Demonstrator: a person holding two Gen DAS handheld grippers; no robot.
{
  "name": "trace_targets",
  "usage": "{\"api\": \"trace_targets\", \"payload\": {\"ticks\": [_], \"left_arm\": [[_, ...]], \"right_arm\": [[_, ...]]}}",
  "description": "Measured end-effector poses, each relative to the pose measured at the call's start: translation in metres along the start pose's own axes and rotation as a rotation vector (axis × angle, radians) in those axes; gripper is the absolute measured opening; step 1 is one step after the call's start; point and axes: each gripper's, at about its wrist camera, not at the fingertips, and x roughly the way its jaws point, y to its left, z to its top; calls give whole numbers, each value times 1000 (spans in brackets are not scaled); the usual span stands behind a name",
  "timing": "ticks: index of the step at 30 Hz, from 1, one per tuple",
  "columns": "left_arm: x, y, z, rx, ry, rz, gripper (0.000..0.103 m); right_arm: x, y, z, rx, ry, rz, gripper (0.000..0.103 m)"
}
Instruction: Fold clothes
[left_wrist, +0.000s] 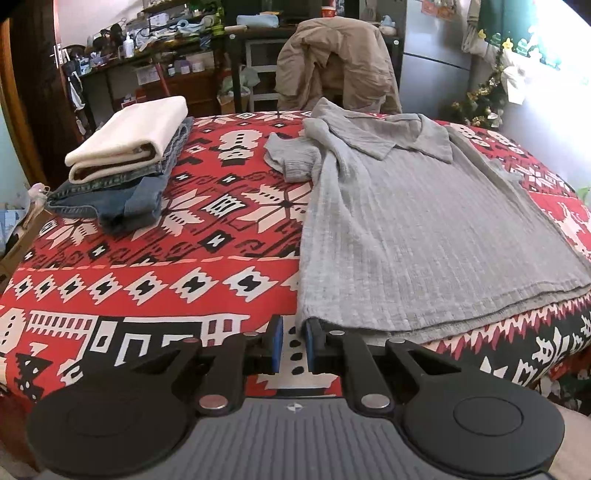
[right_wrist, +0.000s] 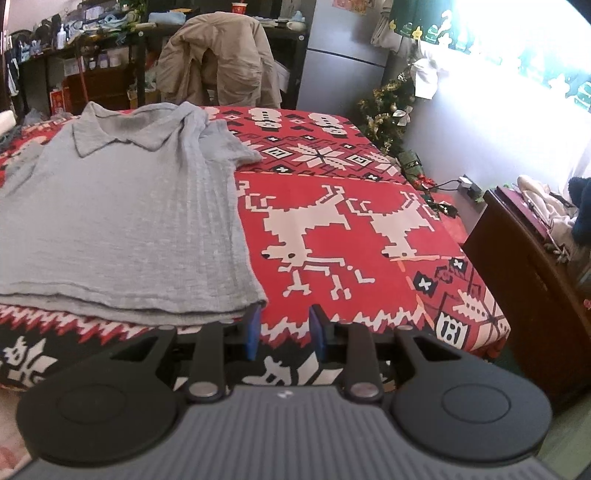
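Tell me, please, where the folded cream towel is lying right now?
In the left wrist view, the folded cream towel sits on the folded blue jeans at the far left of the red patterned blanket, left of the spread grey collared shirt.

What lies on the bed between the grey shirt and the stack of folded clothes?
Nothing but the patterned red blanket. In the left wrist view, that stretch between the grey shirt and the stack of folded clothes holds no other item.

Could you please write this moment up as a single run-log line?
left gripper: open, at gray shirt left hem corner | right gripper: open, at right hem corner | shirt: flat, unfolded | folded stack: aside
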Motion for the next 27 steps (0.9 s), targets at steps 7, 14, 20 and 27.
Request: {"api": "trace_targets", "payload": {"ticks": [7, 14, 20, 27], "left_arm": [[0, 6, 2, -42, 6, -5, 12], [2, 4, 3, -30, 5, -3, 12], [-6, 4, 3, -38, -53, 31, 1], [-7, 4, -3, 12, -35, 44, 1]], "right_arm": [[5, 8, 3, -55, -13, 6, 28], [7, 18, 5, -113, -35, -5, 28], [9, 22, 10, -109, -46, -41, 1], [9, 0, 6, 0, -16, -65, 0]]}}
